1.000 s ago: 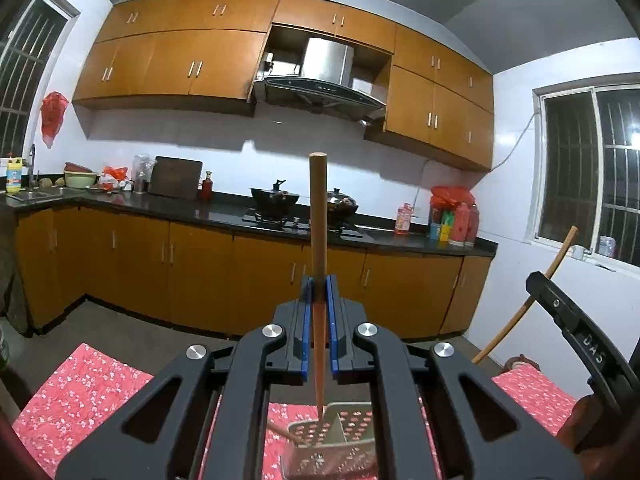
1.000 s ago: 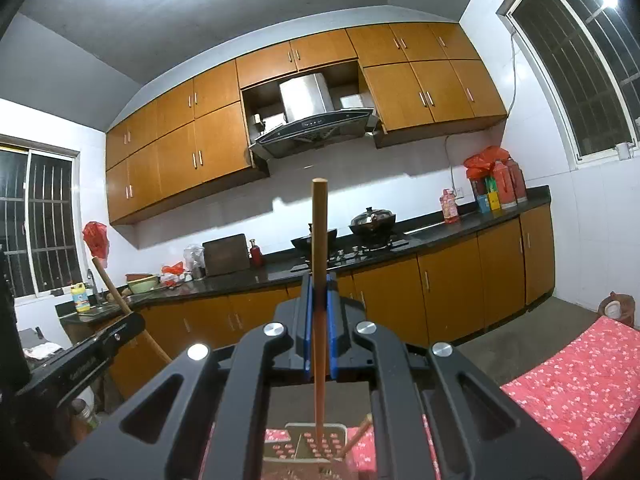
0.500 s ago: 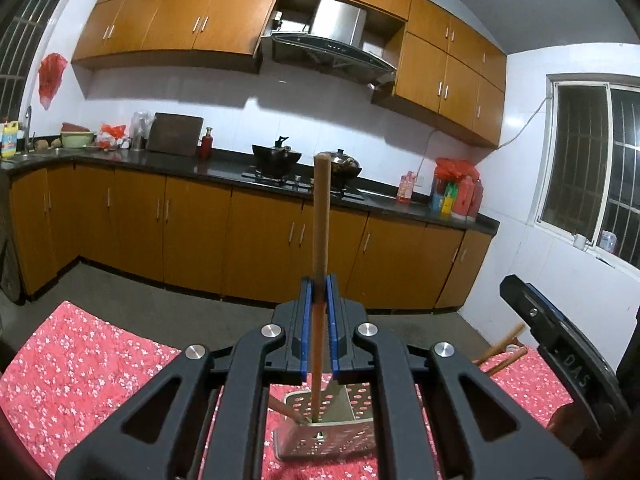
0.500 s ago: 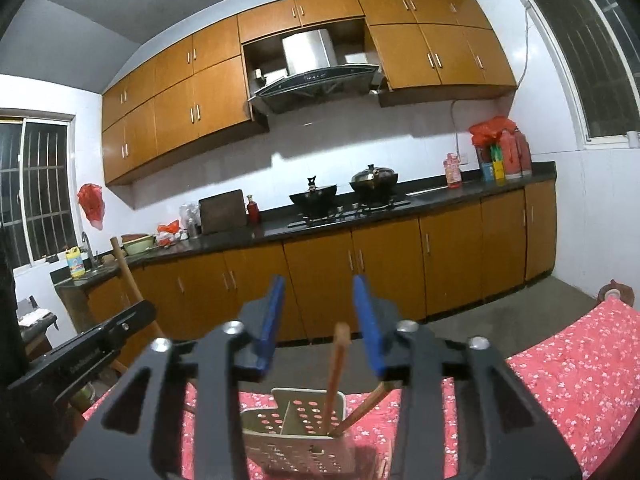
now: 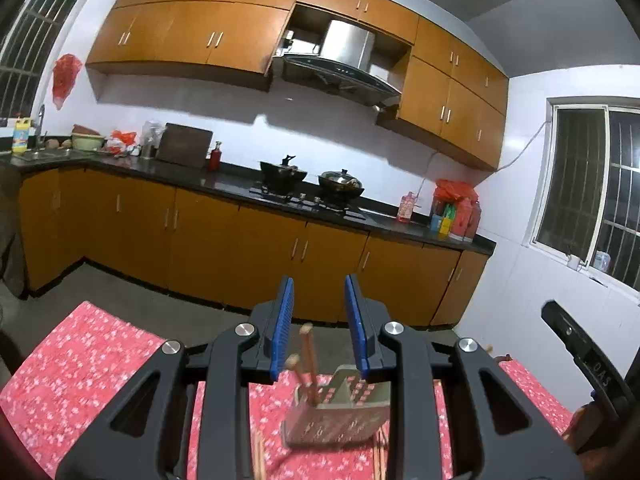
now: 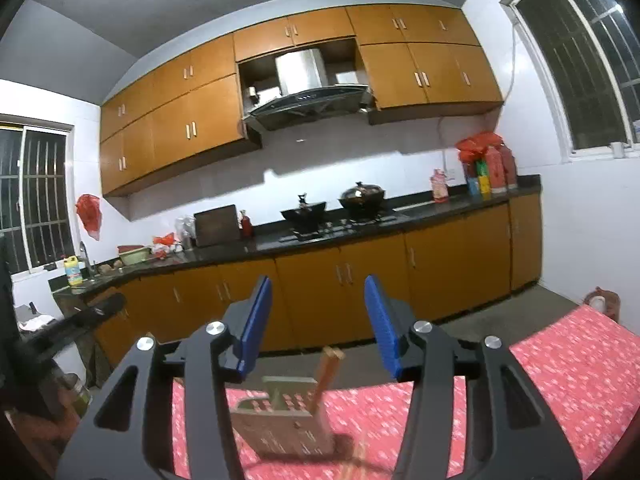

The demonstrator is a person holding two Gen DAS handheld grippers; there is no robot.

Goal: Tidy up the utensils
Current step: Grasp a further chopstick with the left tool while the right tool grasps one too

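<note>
A perforated grey utensil holder (image 5: 340, 416) stands on the red floral tablecloth (image 5: 80, 364). Wooden chopsticks (image 5: 308, 360) lean inside it. My left gripper (image 5: 320, 322) hangs just above and behind the holder, its jaws opening, with nothing pressed between the blue pads (image 5: 285, 320). In the right wrist view the holder (image 6: 280, 420) holds chopsticks (image 6: 326, 372), and my right gripper (image 6: 318, 322) hovers over it with jaws opening and empty. Each gripper shows at the edge of the other's view: the right gripper (image 5: 580, 360) and the left gripper (image 6: 60, 332).
Loose chopsticks (image 5: 258, 456) lie on the cloth in front of the holder, more at its right (image 5: 378, 456). Beyond the table runs a dark kitchen counter (image 5: 240, 188) with pots on a stove (image 5: 312, 184), orange cabinets and barred windows.
Both grippers went from shut on an upright chopstick to open. The right let go first, then the left. The chopsticks dropped into the holder.
</note>
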